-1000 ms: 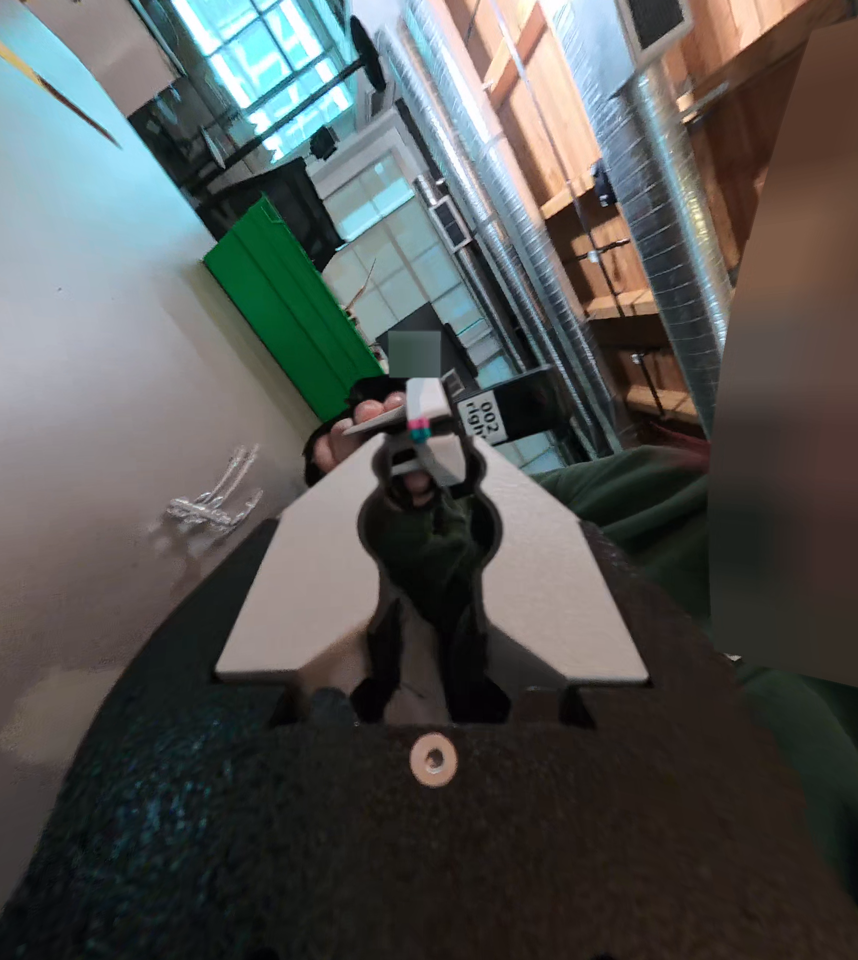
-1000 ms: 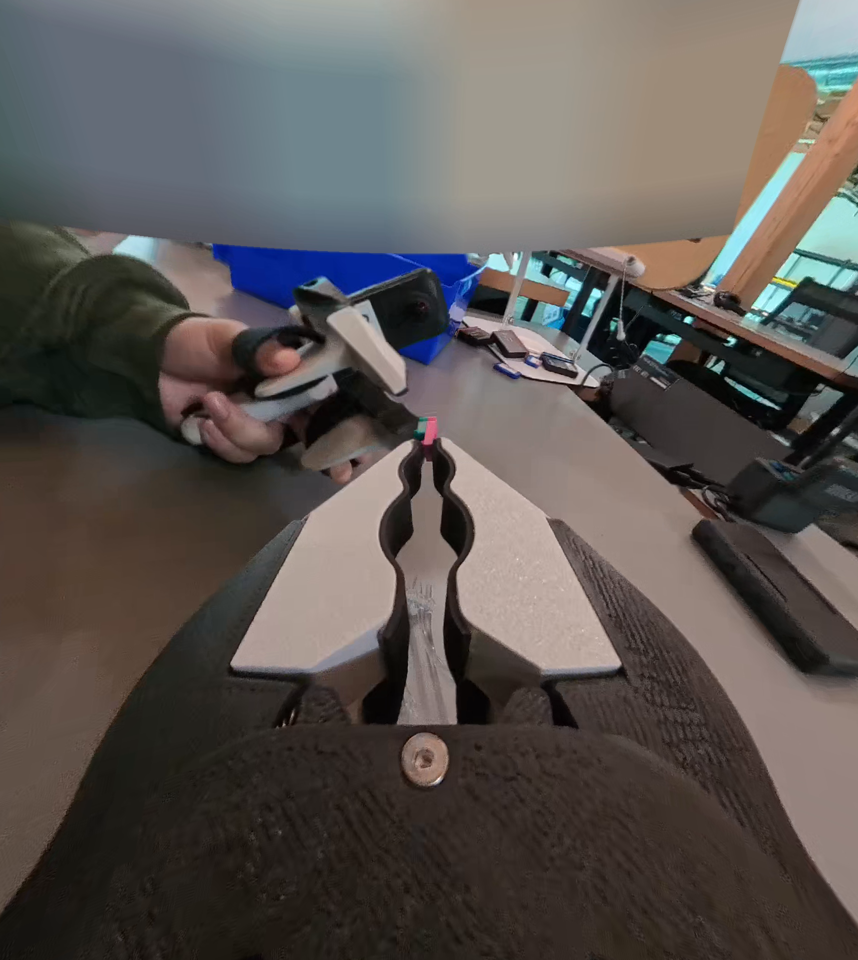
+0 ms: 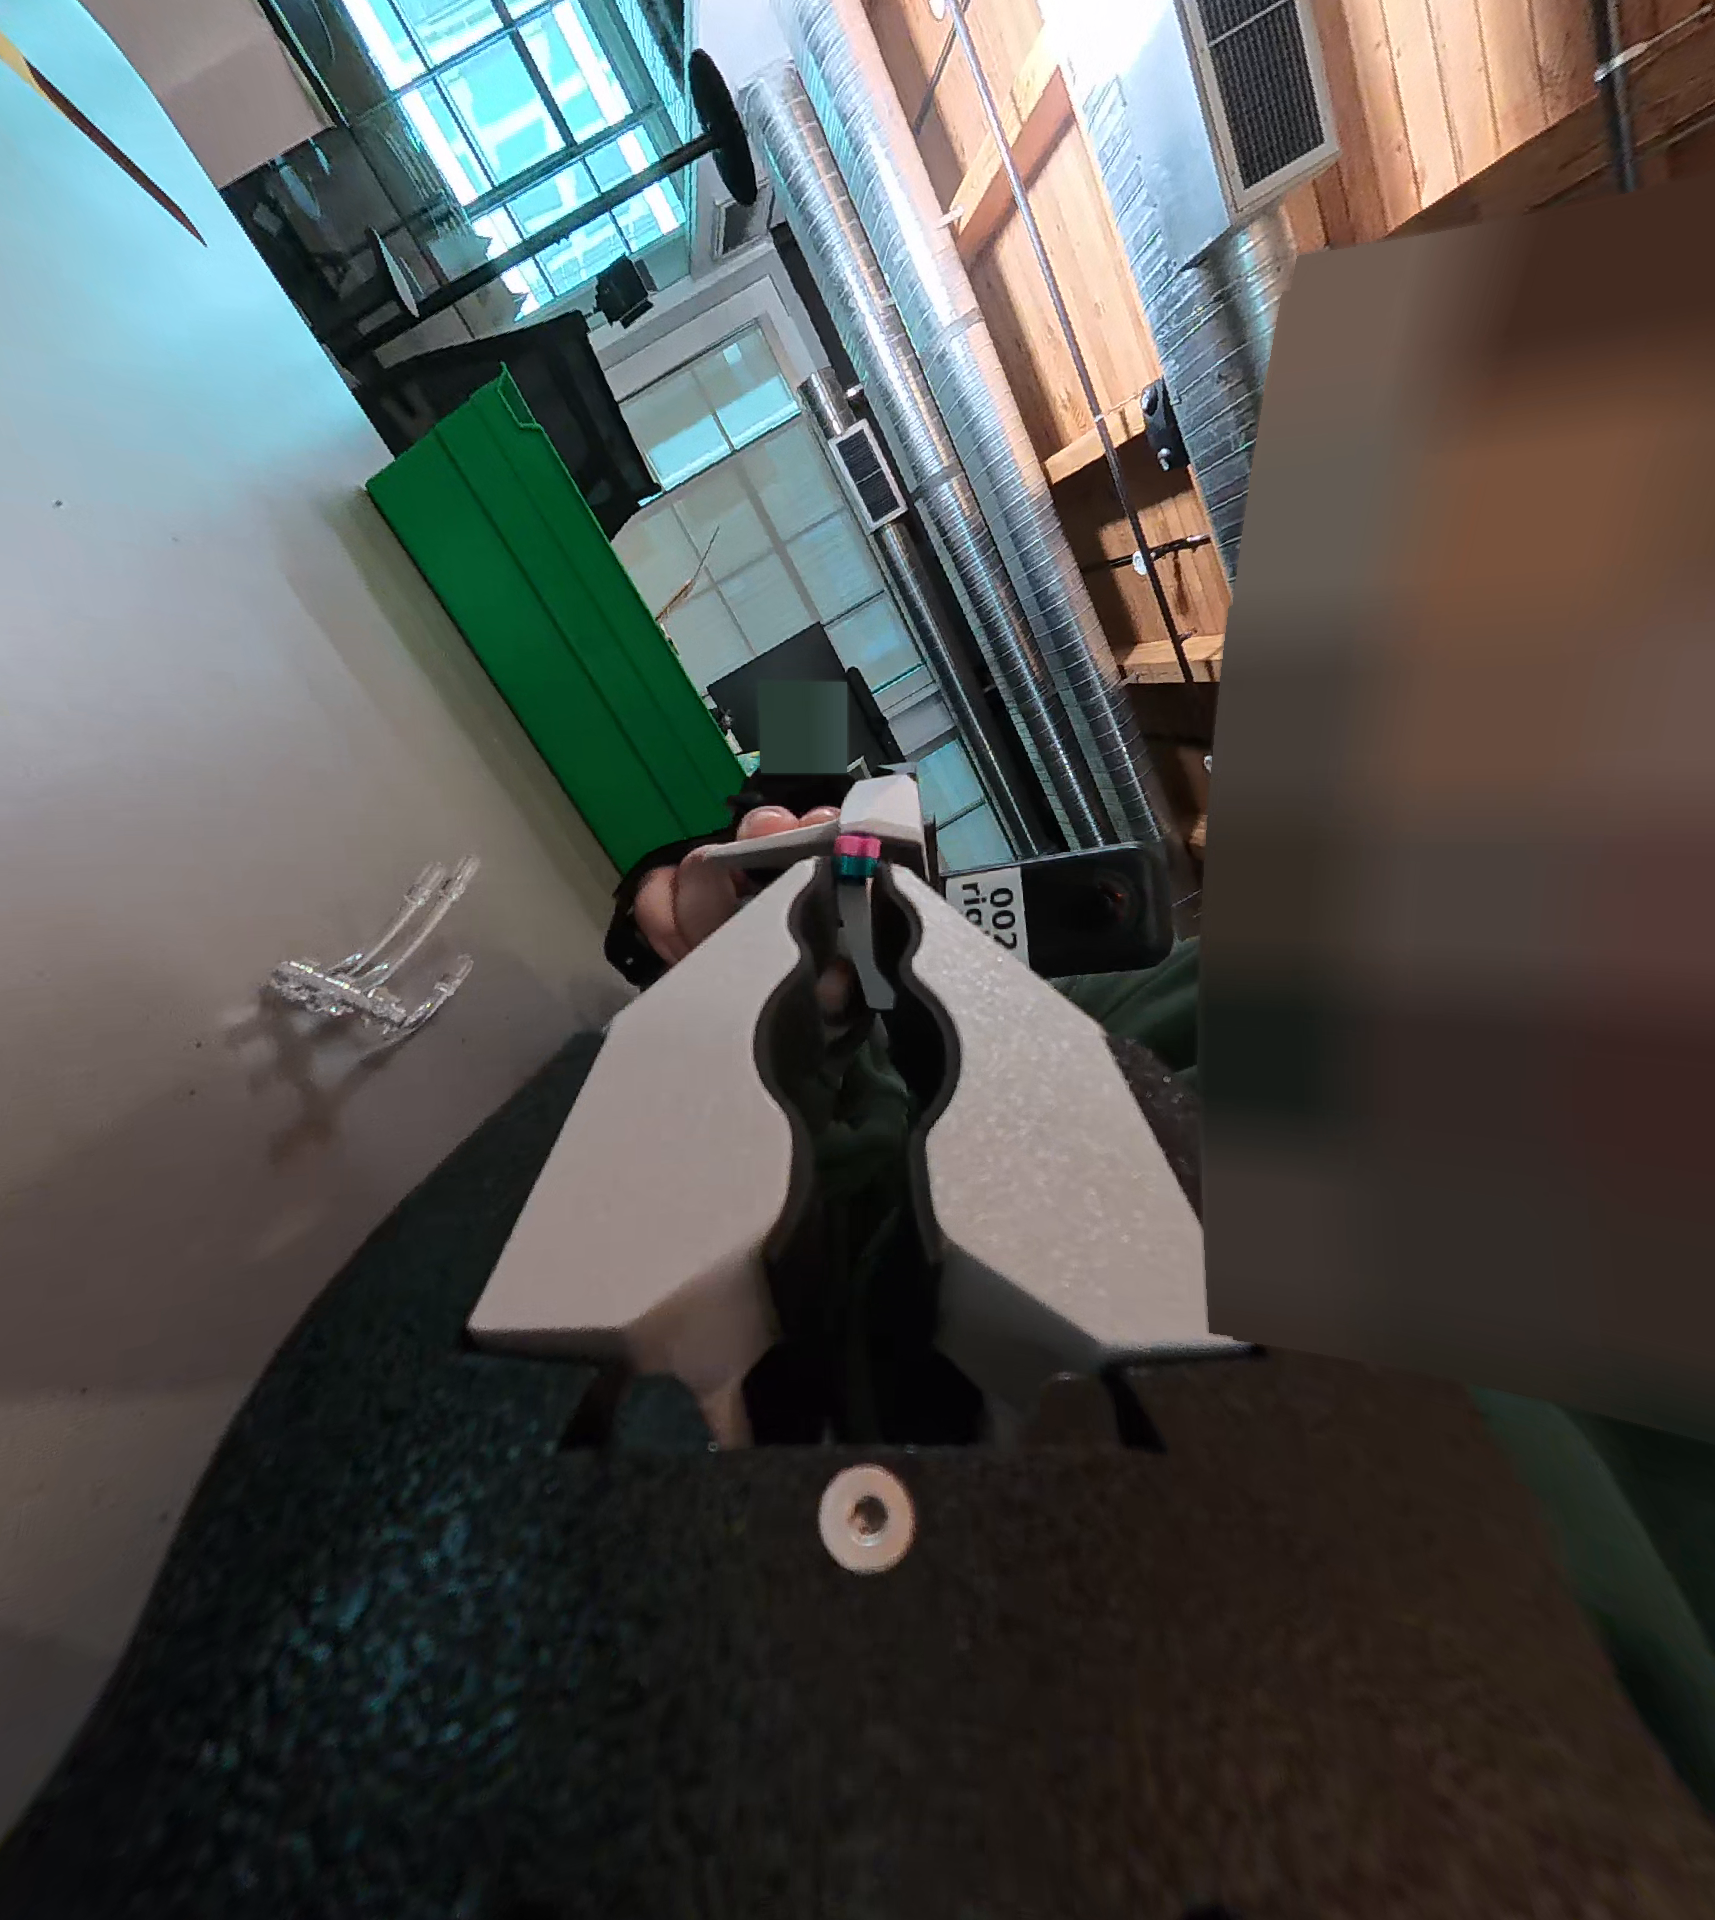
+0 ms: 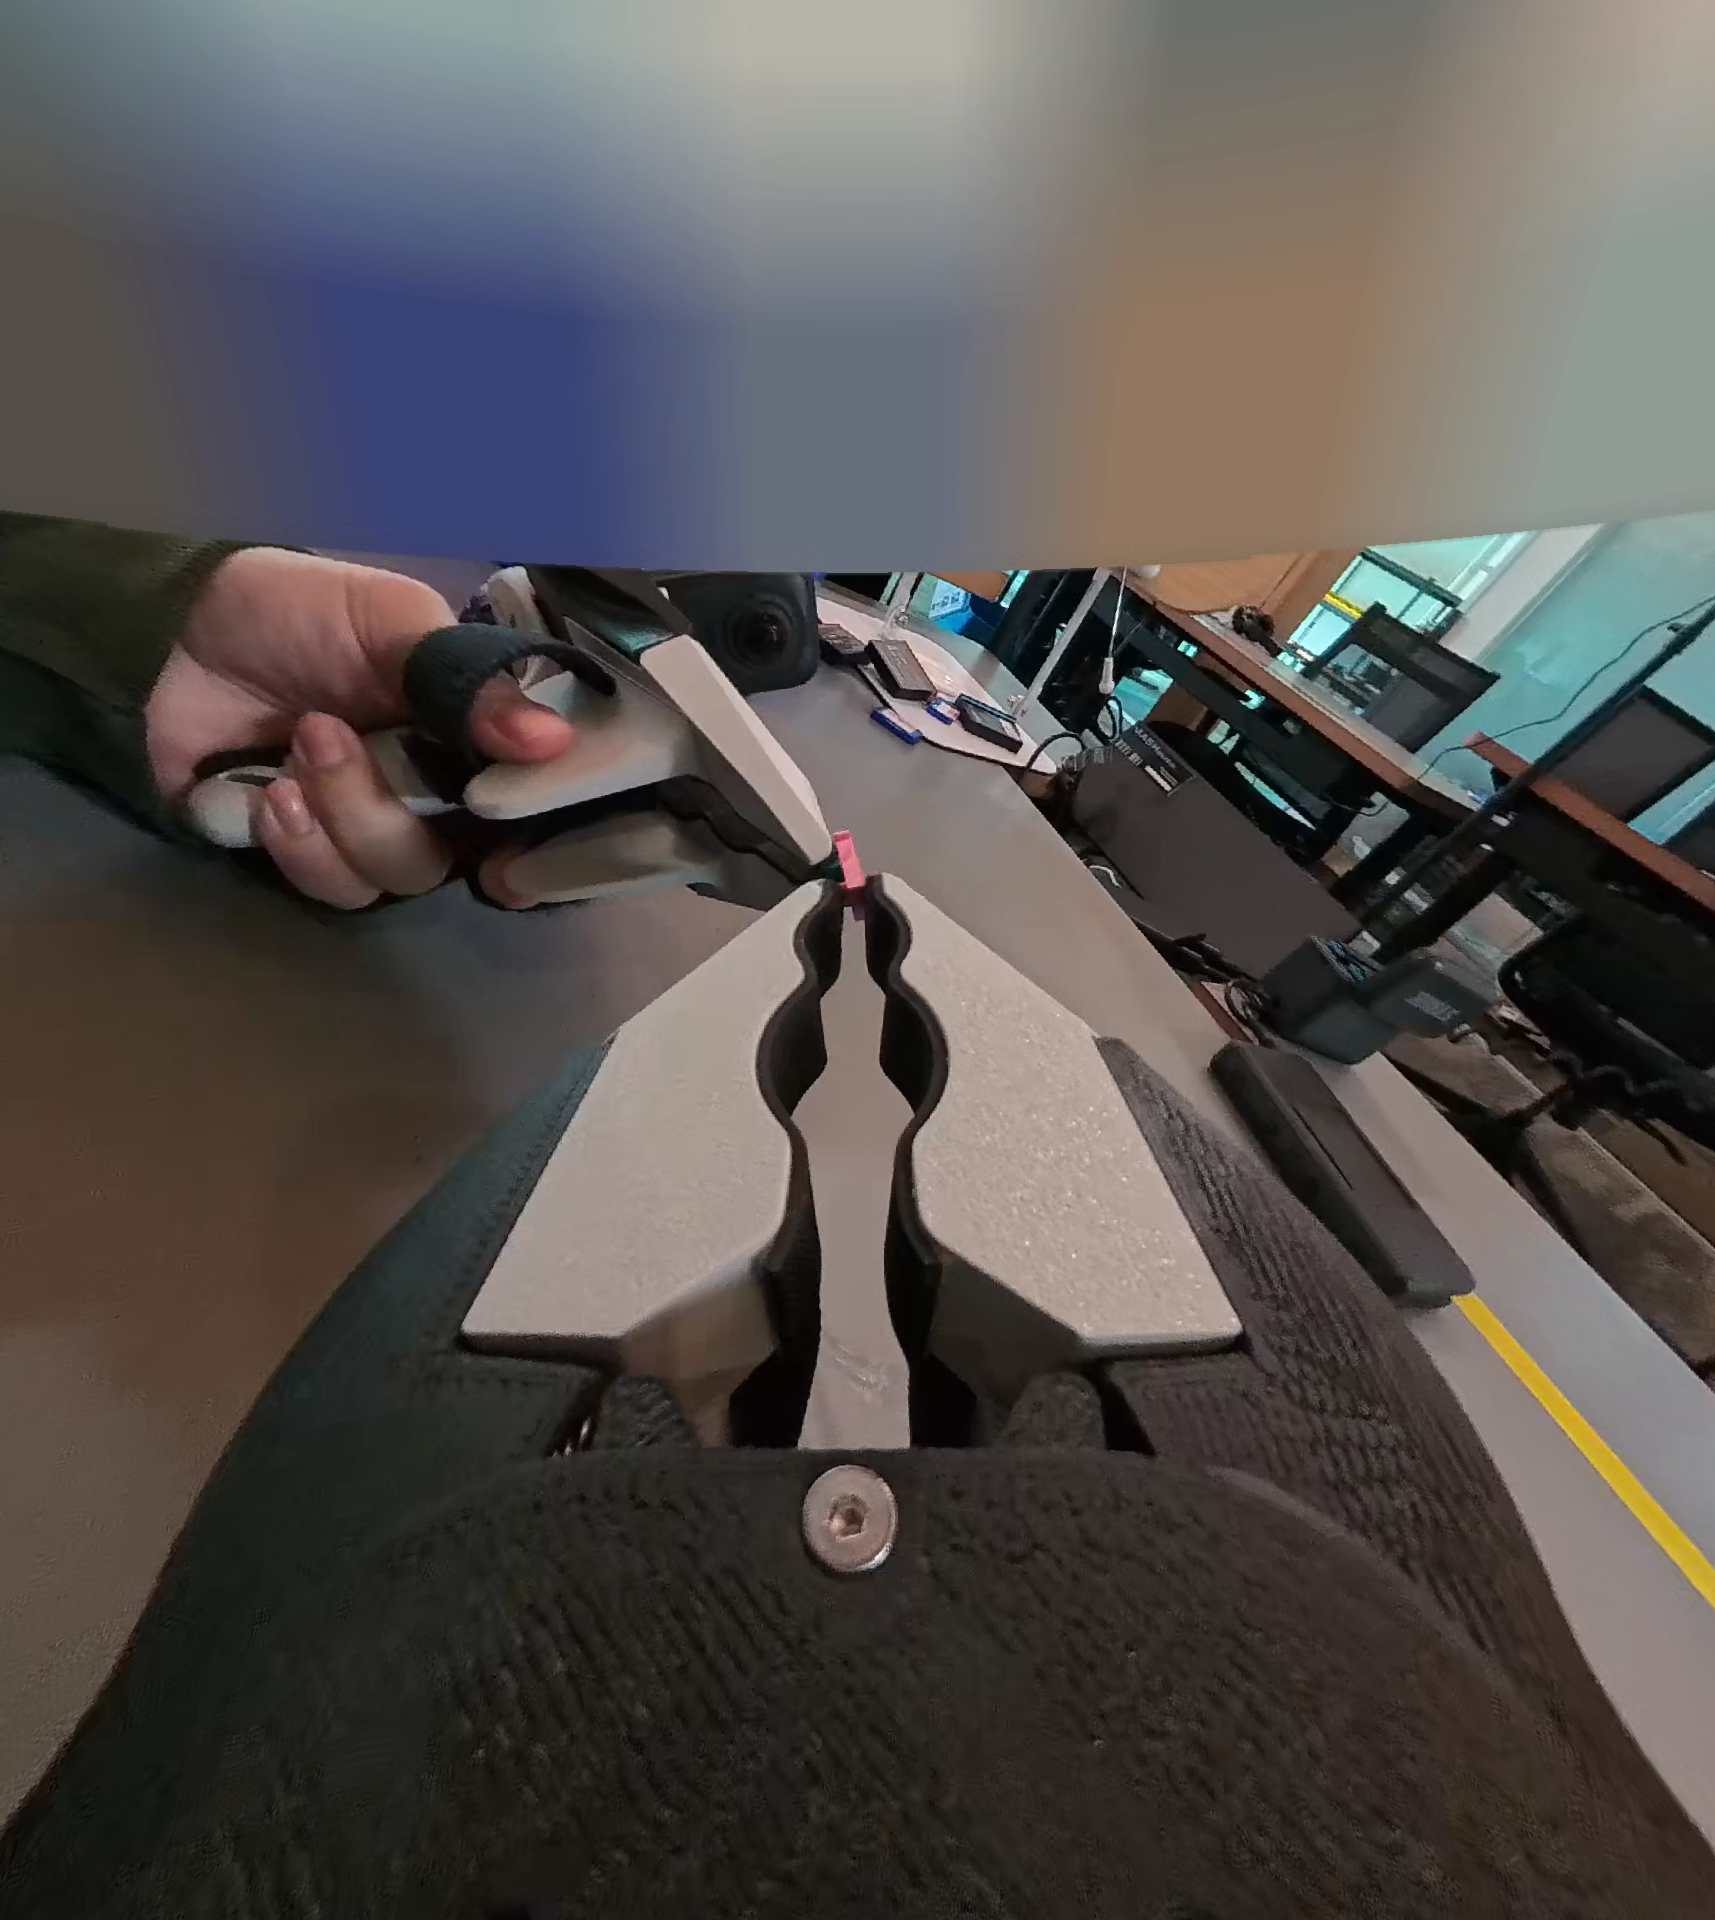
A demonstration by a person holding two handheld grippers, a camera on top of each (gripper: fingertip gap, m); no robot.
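Left gripper closed on a small pink-and-green piece, pinched at the very tips. Right gripper likewise clamped on that piece, tips meeting the left gripper's tips head-on above a grey table. Hand on the left gripper's handle, strap over one finger. Left of the left gripper, clear plastic bits lying on the table. Beyond those, a green bin, contents hidden. Right of the right gripper, a flat black bar near a yellow line.
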